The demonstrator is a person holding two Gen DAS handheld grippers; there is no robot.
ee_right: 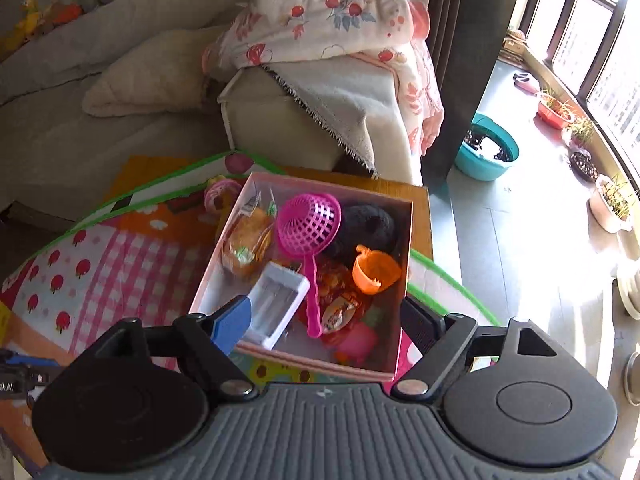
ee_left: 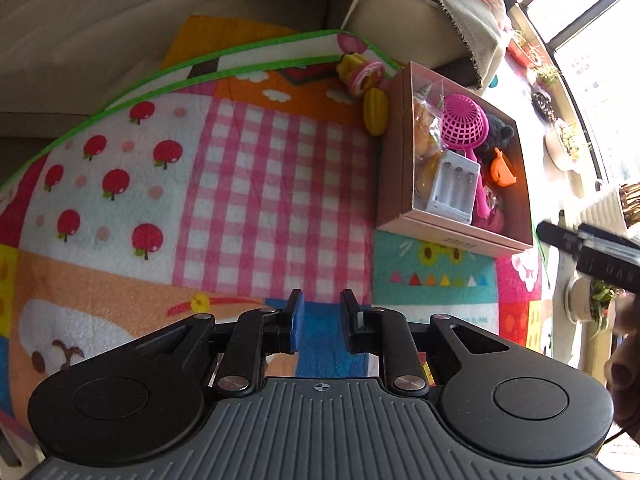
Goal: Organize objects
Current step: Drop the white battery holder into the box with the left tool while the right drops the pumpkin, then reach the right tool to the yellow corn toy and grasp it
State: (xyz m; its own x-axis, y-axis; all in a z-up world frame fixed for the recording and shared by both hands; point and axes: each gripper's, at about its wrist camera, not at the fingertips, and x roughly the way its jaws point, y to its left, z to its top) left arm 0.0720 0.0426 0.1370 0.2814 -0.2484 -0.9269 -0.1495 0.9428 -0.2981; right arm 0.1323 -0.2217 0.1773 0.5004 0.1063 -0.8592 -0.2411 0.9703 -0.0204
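Left wrist view: left gripper (ee_left: 322, 320) over the play mat (ee_left: 248, 184), pointing steeply down.
Left jaws: nearly together, narrow gap, nothing in it; only mat visible between the pads.
Left contact: none visible; fingertips (ee_left: 298, 306) not on any object.
Box, left view: cardboard box (ee_left: 396, 152) on the mat, ahead and to the right of the left gripper, well apart from it.
Outside the box: yellow corn toy (ee_left: 376, 112) just beside the box's left wall; pink-and-yellow toy (ee_left: 362, 74) near the far corner, on the mat.
Right gripper, left view: black body (ee_left: 592, 252) at the right edge, beside the box.
Right wrist view: right gripper (ee_right: 328, 316) above the near edge of the box (ee_right: 296, 356).
Right jaws: wide apart, clamped on nothing.
Right fingers: blue-padded finger (ee_right: 232, 322) in front of the near-left box corner; black finger (ee_right: 420, 320) at the near-right corner; contact with the box walls cannot tell.
Box contents: white battery charger (ee_right: 276, 304) tilted at near left, just past the blue pad, contact cannot tell; pink strainer (ee_right: 308, 226) with handle towards the camera; orange cup (ee_right: 376, 272); black plush (ee_right: 368, 224); wrapped snacks (ee_right: 248, 244) along the left wall.
Surroundings: sofa (ee_right: 100, 132) behind the mat, floral blanket (ee_right: 332, 20) on its arm.
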